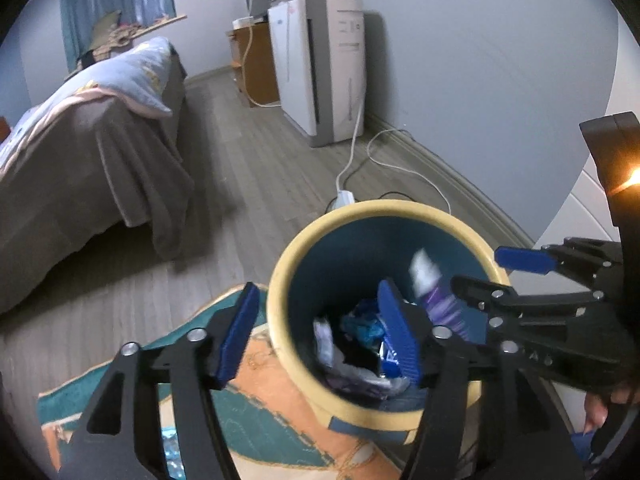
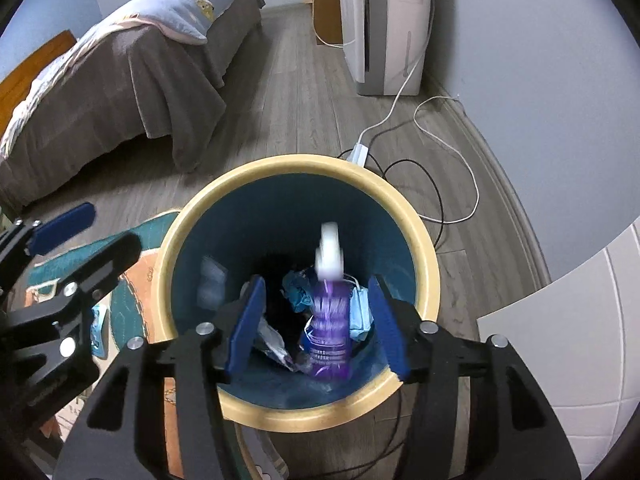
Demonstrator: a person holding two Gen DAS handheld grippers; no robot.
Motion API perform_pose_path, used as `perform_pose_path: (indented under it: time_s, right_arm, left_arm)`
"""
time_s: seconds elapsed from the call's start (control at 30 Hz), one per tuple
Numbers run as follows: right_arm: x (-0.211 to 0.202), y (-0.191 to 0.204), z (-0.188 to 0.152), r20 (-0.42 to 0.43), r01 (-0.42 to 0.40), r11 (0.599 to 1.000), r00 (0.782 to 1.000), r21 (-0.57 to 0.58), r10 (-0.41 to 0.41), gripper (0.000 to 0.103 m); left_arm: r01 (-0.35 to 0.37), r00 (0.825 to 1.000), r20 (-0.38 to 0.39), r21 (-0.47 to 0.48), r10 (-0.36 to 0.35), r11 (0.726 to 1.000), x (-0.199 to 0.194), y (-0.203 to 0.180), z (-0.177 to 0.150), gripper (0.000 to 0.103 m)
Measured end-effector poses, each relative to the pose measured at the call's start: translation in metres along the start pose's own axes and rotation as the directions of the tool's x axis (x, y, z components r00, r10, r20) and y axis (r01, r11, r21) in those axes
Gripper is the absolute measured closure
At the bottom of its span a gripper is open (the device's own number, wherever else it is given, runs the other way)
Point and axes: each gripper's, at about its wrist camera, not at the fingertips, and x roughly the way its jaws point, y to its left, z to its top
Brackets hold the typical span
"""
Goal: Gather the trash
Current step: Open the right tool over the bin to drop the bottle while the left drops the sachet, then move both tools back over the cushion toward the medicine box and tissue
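Over the bin (image 2: 424,264), both the right tongs (image 2: 316,324) and left tongs (image 1: 320,332) stand apart, gripping nothing. A purple bottle (image 2: 330,332) (label print blurred, unreadable) sits inside the bin among wrappers.

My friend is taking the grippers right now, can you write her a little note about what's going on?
Left gripper: open, nothing in it, at the near rim of the bin.
Right gripper: open over the bin; the purple spray bottle sits blurred between its pads, untouched, apparently dropping in.
Already in the bin: blue face mask, crumpled wrappers.
Left to do: a shiny blue wrapper lies on the rug beside the bin; probably grab that next.
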Motion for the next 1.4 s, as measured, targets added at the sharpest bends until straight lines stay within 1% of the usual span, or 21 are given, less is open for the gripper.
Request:
perform_pose_path:
  time_s: [0.03, 0.07, 0.1, 0.13, 0.17, 0.2, 0.27, 0.43, 0.57, 0.67, 0.7, 0.77, 0.87, 0.93, 1.0, 1.1, 1.2, 1.33, 1.4]
  right_arm:
    - [0.000, 0.002, 0.000, -0.006, 0.002, 1.000, 1.000, -0.003, -0.002, 0.045]
    - [-0.001, 0.004, 0.000, -0.010, 0.001, 1.000, 1.000, -0.004, -0.001, 0.037]
    - [-0.001, 0.007, 0.001, -0.014, 0.001, 1.000, 1.000, -0.007, -0.001, 0.026]
    - [-0.003, 0.011, 0.000, -0.017, 0.005, 1.000, 1.000, -0.014, -0.006, 0.020]
    - [-0.006, 0.014, -0.001, -0.018, 0.008, 1.000, 1.000, -0.020, -0.009, 0.010]
    - [-0.009, 0.019, -0.001, -0.018, 0.012, 1.000, 1.000, -0.028, -0.012, 0.005]
    - [-0.015, 0.032, -0.001, -0.015, 0.007, 0.999, 1.000, -0.046, -0.008, 0.006]
    - [-0.036, 0.078, -0.003, 0.006, 0.008, 0.991, 1.000, -0.137, -0.008, 0.006]
    - [-0.054, 0.122, -0.011, 0.033, 0.007, 0.971, 0.999, -0.239, 0.001, 0.006]
    - [-0.062, 0.149, -0.019, 0.035, 0.009, 0.957, 0.999, -0.290, 0.001, 0.006]
    - [-0.063, 0.159, -0.022, 0.030, 0.006, 0.954, 1.000, -0.301, 0.003, 0.006]
    - [-0.064, 0.178, -0.028, 0.015, -0.009, 0.949, 1.000, -0.314, 0.014, 0.006]
    - [-0.067, 0.208, -0.038, -0.010, -0.035, 0.946, 0.999, -0.323, 0.034, 0.006]
    - [-0.068, 0.226, -0.044, -0.041, -0.078, 0.947, 0.997, -0.312, 0.069, 0.006]
    - [-0.068, 0.245, -0.050, -0.063, -0.108, 0.945, 0.994, -0.310, 0.093, 0.006]
    - [-0.067, 0.271, -0.059, -0.075, -0.106, 0.932, 0.994, -0.347, 0.085, 0.006]
    - [-0.065, 0.294, -0.068, -0.083, -0.104, 0.916, 0.994, -0.387, 0.077, 0.006]
    - [-0.057, 0.311, -0.075, -0.080, -0.085, 0.895, 0.995, -0.439, 0.055, 0.006]
    - [-0.050, 0.314, -0.077, -0.083, -0.086, 0.886, 0.995, -0.455, 0.054, 0.006]
  left_arm:
    - [-0.008, 1.000, -0.003, -0.014, 0.008, 1.000, -0.003, 0.005, -0.003, 0.028]
    - [-0.016, 1.000, -0.006, -0.028, 0.015, 0.999, -0.005, 0.010, -0.006, 0.017]
    - [-0.030, 1.000, -0.009, -0.042, 0.030, 0.999, -0.009, 0.016, -0.010, 0.008]
    - [-0.055, 0.998, -0.009, -0.056, 0.055, 0.997, -0.015, 0.024, -0.015, 0.008]
    - [-0.066, 0.998, -0.009, -0.067, 0.066, 0.996, -0.019, 0.031, -0.017, 0.007]
    - [-0.070, 0.997, -0.018, -0.083, 0.069, 0.994, -0.028, 0.040, -0.025, 0.006]
    - [-0.087, 0.996, -0.026, -0.098, 0.084, 0.991, -0.040, 0.052, -0.034, 0.006]
    - [-0.180, 0.984, -0.034, -0.134, 0.177, 0.975, -0.090, 0.090, -0.066, 0.005]
    - [-0.275, 0.962, -0.049, -0.152, 0.270, 0.950, -0.125, 0.120, -0.085, 0.005]
    - [-0.330, 0.944, -0.036, -0.178, 0.329, 0.927, -0.153, 0.141, -0.103, 0.005]
    - [-0.345, 0.938, -0.031, -0.200, 0.346, 0.917, -0.163, 0.150, -0.112, 0.005]
    - [-0.357, 0.933, -0.039, -0.233, 0.358, 0.905, -0.171, 0.162, -0.124, 0.005]
    - [-0.375, 0.927, -0.086, -0.283, 0.366, 0.883, -0.172, 0.184, -0.150, 0.005]
    - [-0.370, 0.929, -0.115, -0.285, 0.352, 0.884, -0.169, 0.193, -0.159, 0.005]
    - [-0.374, 0.927, -0.132, -0.280, 0.351, 0.884, -0.168, 0.199, -0.168, 0.005]
    - [-0.386, 0.922, -0.142, -0.269, 0.360, 0.882, -0.171, 0.208, -0.180, 0.005]
    - [-0.377, 0.926, -0.142, -0.284, 0.351, 0.881, -0.176, 0.220, -0.190, 0.005]
    - [-0.398, 0.917, -0.138, -0.309, 0.373, 0.864, -0.180, 0.237, -0.200, 0.005]
    - [-0.401, 0.916, -0.160, -0.316, 0.368, 0.860, -0.177, 0.247, -0.207, 0.005]
